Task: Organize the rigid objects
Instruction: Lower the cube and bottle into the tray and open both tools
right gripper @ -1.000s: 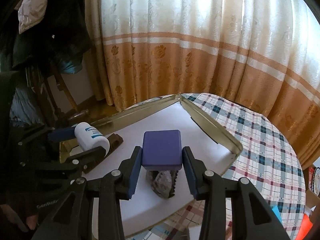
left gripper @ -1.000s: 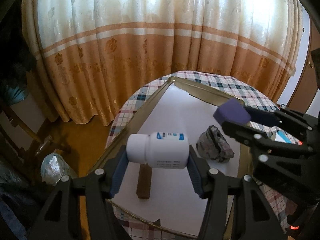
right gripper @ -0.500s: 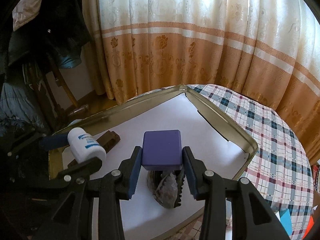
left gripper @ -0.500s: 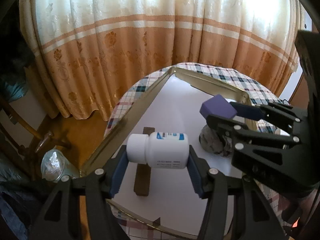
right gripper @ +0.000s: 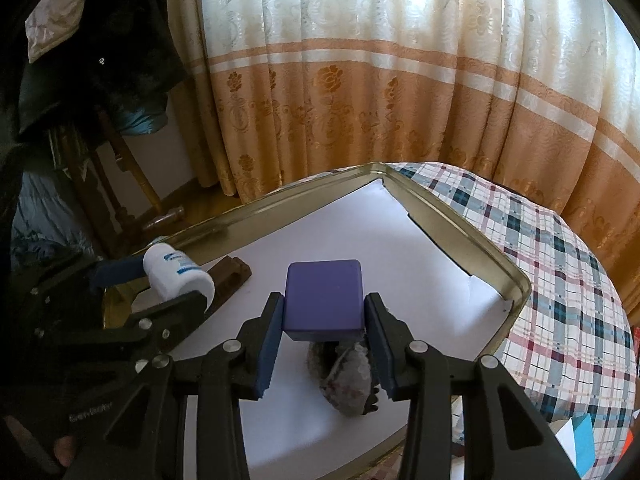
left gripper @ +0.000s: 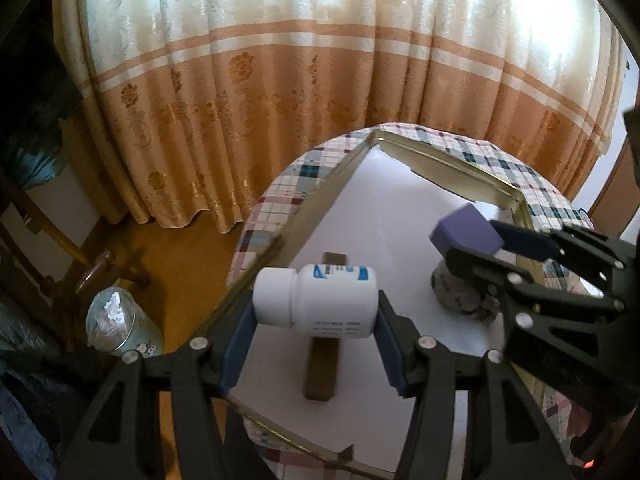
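Both my hand-held grippers are loaded and held above the tray.

My left hand-held gripper (left gripper: pixel 314 322) is clamped on a white pill bottle (left gripper: pixel 316 300) lying sideways between the pads, cap to the left, above a brown wooden block (left gripper: pixel 322 364) that lies on the tray's (right gripper: pixel 516 280) white liner. My right hand-held gripper (right gripper: pixel 324 334) is clamped on a purple block (right gripper: pixel 324 300), held over a mottled grey lump (right gripper: pixel 346 380), perhaps a stone, on the same liner. The gold-rimmed tray sits on a surface under a plaid cloth (right gripper: pixel 560 300).
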A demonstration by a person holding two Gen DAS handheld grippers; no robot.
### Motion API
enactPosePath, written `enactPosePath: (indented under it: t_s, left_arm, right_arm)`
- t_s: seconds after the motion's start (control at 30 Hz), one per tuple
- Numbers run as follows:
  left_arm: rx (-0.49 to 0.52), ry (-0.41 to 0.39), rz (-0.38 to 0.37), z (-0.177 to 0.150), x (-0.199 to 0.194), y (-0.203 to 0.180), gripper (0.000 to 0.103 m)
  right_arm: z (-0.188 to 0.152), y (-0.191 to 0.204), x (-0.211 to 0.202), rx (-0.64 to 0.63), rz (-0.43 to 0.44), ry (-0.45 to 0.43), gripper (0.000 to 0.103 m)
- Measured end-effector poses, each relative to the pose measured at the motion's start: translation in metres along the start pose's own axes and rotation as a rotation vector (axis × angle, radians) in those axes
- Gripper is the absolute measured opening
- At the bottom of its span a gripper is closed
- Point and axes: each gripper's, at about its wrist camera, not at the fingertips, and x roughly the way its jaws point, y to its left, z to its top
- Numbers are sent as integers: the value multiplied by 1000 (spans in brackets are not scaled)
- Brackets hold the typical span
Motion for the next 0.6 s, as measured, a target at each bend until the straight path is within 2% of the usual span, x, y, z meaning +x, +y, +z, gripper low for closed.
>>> enactPosePath:
  t_s: [0.1,0.53,0.6]
  left_arm:
    - [-21,5,-25,2,1,7,56]
    - [-8,12,-22,3,3,7,57]
    - [-21,25,-24,3,5,8,58]
  right_arm:
    - [-3,6,-4,-13,4,-7,44]
    - [-16,19,-4,-32,36,18,44]
    - [-18,20,-4,-36,36,15,53]
